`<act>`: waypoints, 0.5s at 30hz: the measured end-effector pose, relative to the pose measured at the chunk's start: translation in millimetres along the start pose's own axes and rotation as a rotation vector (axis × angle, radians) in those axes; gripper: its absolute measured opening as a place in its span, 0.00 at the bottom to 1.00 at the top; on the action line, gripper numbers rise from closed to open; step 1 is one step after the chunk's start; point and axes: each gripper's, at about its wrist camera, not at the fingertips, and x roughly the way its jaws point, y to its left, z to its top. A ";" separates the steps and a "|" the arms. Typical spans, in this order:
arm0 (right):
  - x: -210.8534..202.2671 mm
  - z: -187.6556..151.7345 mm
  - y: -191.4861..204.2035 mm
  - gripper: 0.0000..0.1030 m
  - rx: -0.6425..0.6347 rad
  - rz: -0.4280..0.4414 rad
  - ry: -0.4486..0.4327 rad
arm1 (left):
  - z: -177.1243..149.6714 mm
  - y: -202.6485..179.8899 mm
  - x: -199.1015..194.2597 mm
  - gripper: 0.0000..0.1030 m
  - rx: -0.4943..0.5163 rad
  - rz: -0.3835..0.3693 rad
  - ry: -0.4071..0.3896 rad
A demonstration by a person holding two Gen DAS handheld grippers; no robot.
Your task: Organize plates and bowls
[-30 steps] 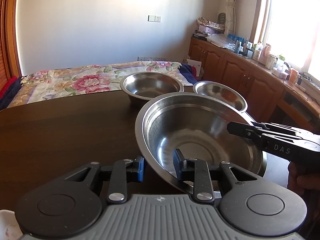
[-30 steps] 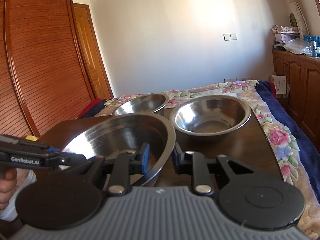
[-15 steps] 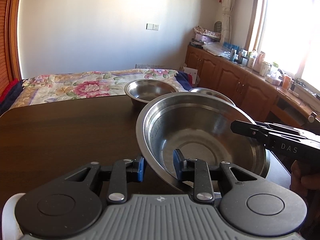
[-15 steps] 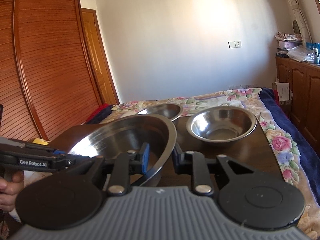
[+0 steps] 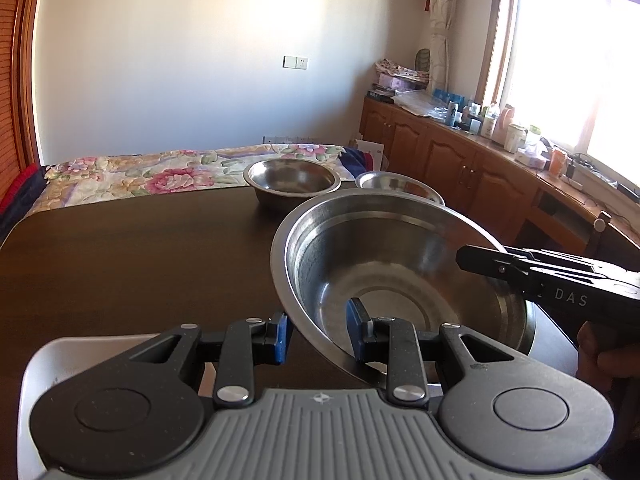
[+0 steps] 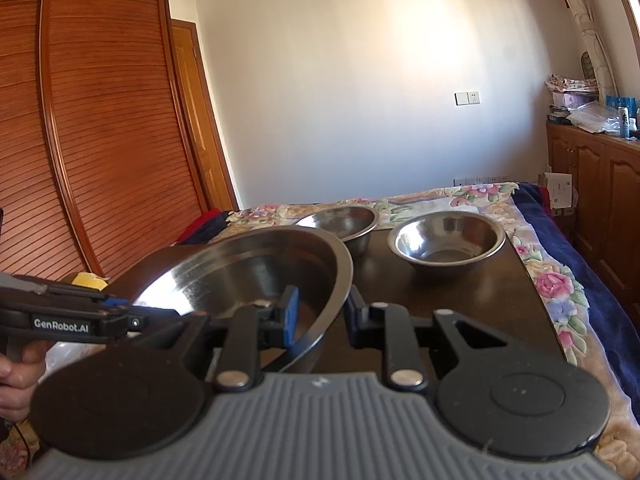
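Steel, the large bowl (image 5: pixel 400 276) hangs above the dark table (image 5: pixel 132 264), its rim pinched by the left gripper (image 5: pixel 316 334) and right gripper (image 6: pixel 320 314) (jaws narrowly parted around the metal). Beyond it two smaller bowls (image 6: pixel 340 222) (image 6: pixel 448 240) sit at the table's far end.

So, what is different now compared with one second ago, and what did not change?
The large steel bowl, gripped at its rim by the left gripper and right gripper, has been carried back from the two smaller bowls, which now look farther off. A white tray has appeared under the left gripper. Both grips, and the small bowls' places on the table, are unchanged.
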 end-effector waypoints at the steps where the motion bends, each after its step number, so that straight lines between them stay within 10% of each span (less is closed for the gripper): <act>1: -2.0 -1.2 0.4 0.25 0.003 0.001 -0.001 | -1.9 -0.8 0.0 0.30 0.001 -0.002 0.004; 15: -10.2 -27.9 -1.1 0.25 0.034 -0.017 0.037 | -25.5 -7.8 -1.8 0.31 0.016 0.004 0.034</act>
